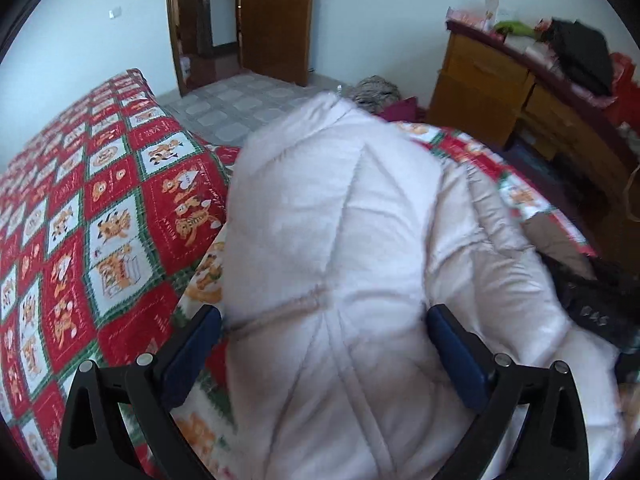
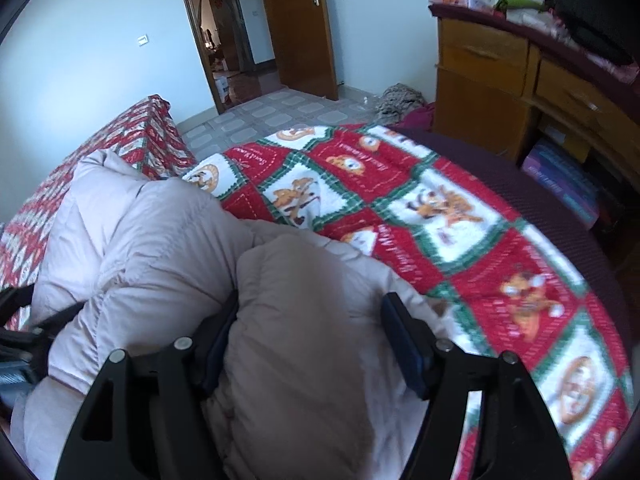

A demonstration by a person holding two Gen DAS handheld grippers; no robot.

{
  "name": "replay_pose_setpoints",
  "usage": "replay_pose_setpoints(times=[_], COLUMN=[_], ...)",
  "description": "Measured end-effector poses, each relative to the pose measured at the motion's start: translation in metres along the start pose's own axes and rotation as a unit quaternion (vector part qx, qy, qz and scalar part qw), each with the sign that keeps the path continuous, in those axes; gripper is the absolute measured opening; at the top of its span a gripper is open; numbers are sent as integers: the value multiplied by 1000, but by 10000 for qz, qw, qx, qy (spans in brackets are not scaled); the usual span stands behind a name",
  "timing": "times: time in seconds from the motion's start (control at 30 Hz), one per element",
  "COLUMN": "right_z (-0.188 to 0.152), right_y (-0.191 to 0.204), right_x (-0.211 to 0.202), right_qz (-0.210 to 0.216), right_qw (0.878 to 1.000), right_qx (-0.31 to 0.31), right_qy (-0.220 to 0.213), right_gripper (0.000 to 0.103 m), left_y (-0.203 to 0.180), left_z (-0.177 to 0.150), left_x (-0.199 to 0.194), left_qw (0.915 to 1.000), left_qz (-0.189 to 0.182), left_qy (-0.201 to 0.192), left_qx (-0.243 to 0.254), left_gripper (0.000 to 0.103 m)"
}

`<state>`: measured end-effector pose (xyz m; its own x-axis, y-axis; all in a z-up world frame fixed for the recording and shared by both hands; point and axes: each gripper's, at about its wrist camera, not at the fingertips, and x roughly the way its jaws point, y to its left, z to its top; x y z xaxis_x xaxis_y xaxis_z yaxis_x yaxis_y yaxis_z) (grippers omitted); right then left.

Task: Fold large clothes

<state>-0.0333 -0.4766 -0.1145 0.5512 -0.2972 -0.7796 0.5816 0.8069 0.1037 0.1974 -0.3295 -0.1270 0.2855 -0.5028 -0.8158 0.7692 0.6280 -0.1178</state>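
A pale, quilted padded coat [image 1: 340, 200] lies bunched on a bed under a red, green and white patterned cover [image 1: 100, 200]. My left gripper [image 1: 324, 320] straddles a raised fold of it, blue pads wide apart with the padding filling the gap and pressing both. In the right wrist view the coat [image 2: 152, 240] spreads to the left over the cover [image 2: 460, 220]. My right gripper [image 2: 310, 320] has a puffy lump of it wedged between its pads. The left gripper's dark frame [image 2: 16, 344] shows at the far left edge.
A wooden dresser [image 2: 500, 80] piled with items stands at the right past the bed's edge. A dark garment [image 1: 592, 304] lies on the bed's right side. Clothes [image 2: 400, 100] are heaped on the tiled floor near the open brown door [image 2: 300, 20].
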Motion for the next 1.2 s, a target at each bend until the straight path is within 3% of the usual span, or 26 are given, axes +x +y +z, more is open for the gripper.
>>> replay_pose_setpoints(times=[0.13,0.23,0.4,0.53,0.67,0.83,0.93,1.0,1.1,1.2], right_z=[-15,-35,-62,-76,-82,-85,-84,-87,-97,-105], right_y=[0,2,1,-6,1,4,-2,-5,6,11], right_x=[-51,-71,-64,-47,-40,-37,-50,-71,-98,-109], right_qz=[148,272,436,563,329,250,394,378,234,182], right_qw=[9992,9990,9990,9960,9976,9971,9960,9959,9980,9986], right_qx=[-222,-248,3,661,585,718,798,771,350,152], right_qy=[-304,-268,-65,205,154,43,-44,-266,-481,-468], right_gripper=[72,79,79,79,79,80,80,80,80,80], left_y=[-11,-16,-3,-8,-12,-5,-9,-9,-10,-17], left_z=[-22,-49,-66,-63,-61,-59,-58,-64,-82,-110], left_x=[-37,-45,-35,-26,-12,-6,-29,-54,-87,-92], left_qw=[9990,9987,9977,9981,9983,9982,9987,9976,9946,9942], left_qz=[-212,-227,-642,-554,-426,-591,-480,-573,-762,-836], left_qy=[-238,-299,-179,-251,-340,-58,-60,-293,-617,-614], left_qx=[302,356,-124,90,228,52,130,264,330,295], left_gripper=[102,102,102,102,102,103,102,102,102,102])
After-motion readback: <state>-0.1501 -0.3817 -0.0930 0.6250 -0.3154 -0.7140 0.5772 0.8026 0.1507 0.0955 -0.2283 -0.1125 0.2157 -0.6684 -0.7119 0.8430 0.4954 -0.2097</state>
